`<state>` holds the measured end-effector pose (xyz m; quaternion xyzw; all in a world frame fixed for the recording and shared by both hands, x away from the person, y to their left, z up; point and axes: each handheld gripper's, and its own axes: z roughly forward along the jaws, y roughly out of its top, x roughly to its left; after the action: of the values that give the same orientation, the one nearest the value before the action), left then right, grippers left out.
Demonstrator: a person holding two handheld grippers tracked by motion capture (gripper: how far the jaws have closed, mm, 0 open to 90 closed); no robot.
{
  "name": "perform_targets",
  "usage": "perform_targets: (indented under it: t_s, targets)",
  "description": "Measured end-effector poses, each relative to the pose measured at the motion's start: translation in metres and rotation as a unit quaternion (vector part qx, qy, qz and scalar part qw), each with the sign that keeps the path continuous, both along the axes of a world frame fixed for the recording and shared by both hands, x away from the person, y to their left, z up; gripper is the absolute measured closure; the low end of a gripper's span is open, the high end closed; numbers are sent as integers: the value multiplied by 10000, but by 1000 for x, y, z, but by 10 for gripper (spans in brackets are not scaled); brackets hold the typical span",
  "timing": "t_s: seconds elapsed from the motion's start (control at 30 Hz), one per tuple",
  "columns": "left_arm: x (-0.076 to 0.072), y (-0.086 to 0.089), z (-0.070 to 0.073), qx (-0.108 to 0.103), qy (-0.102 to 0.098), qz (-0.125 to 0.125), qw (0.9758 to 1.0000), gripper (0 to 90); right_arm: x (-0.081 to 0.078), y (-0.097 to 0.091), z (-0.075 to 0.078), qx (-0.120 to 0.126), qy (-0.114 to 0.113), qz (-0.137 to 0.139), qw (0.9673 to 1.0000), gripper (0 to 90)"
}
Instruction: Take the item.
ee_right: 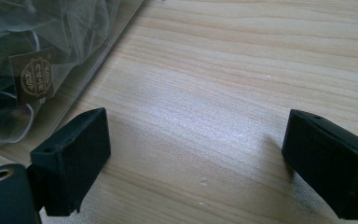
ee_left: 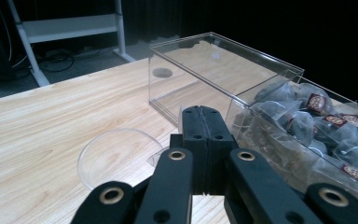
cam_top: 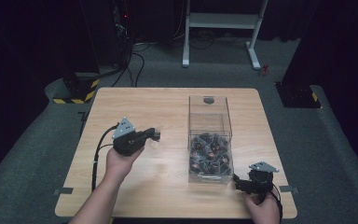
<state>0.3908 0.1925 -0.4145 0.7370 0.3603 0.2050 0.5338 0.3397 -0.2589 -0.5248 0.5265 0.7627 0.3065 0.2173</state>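
Beside the clear plastic box [cam_top: 209,122] of dark sachets [cam_top: 209,151], the left hand-held gripper [cam_top: 155,134] is pressed together above a round transparent lid [ee_left: 116,156]; the right hand-held gripper [cam_top: 237,181] gapes apart on the wooden surface [cam_top: 158,182].

Both forearms are bare — no sleeves. The left gripper [cam_top: 155,134] is black, topped by a grey three-cornered plate, a black cable trailing from its body. Brass-ringed pivots dot its links. The right gripper [cam_top: 237,180] — black too — has blocky, matte jaws.
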Motion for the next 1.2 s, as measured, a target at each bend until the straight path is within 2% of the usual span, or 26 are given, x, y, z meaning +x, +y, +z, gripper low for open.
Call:
perform_targets:
  t_s: [0.3,0.57,0.73,1.07,1.2]
  targets:
    - [11,8,-4,5,58,140,9999,898,0,0,0,6,6,-8,10000,77]
    - [20,10,-1,95,78,178,9998,898,0,0,0,0,0,1,10000,77]
    - [24,11,-1,16,106,216,9997,898,0,0,0,5,6,-7,10000,77]
    - [35,10,-10,-46,254,289,9993,898,0,0,0,0,0,0,10000,76]
    - [38,8,-13,24,279,312,9991,898,0,0,0,5,5,-7,10000,77]
